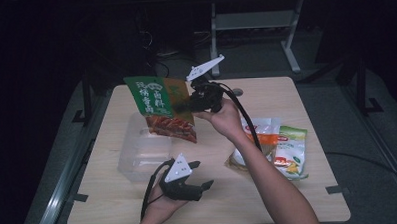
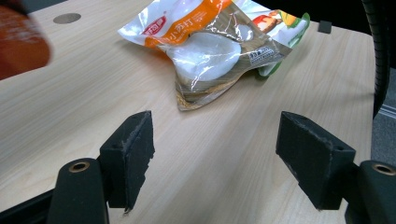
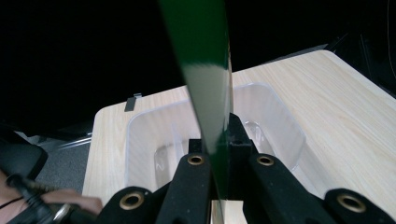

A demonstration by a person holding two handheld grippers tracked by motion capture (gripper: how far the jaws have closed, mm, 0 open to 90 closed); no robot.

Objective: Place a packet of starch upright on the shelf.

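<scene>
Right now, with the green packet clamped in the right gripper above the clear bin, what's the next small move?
Probably lower it: the right gripper holds the green packet over the clear bin, not yet inside. Open the jaws only once it is in.

Table (image 1: 289, 199): light wood-grain top, round grommet (image 1: 237, 92) near far edge. Clear plastic bin (image 1: 138, 159) on left half, standing upright. Two snack bags lying flat on right half: white/orange bag (image 2: 205, 42), glossy, w/ round pale contents showing; green/yellow bag (image 1: 293, 153) just beside it, partly tucked under. Grey frame of another table (image 1: 253, 20) behind, on dark floor.
</scene>
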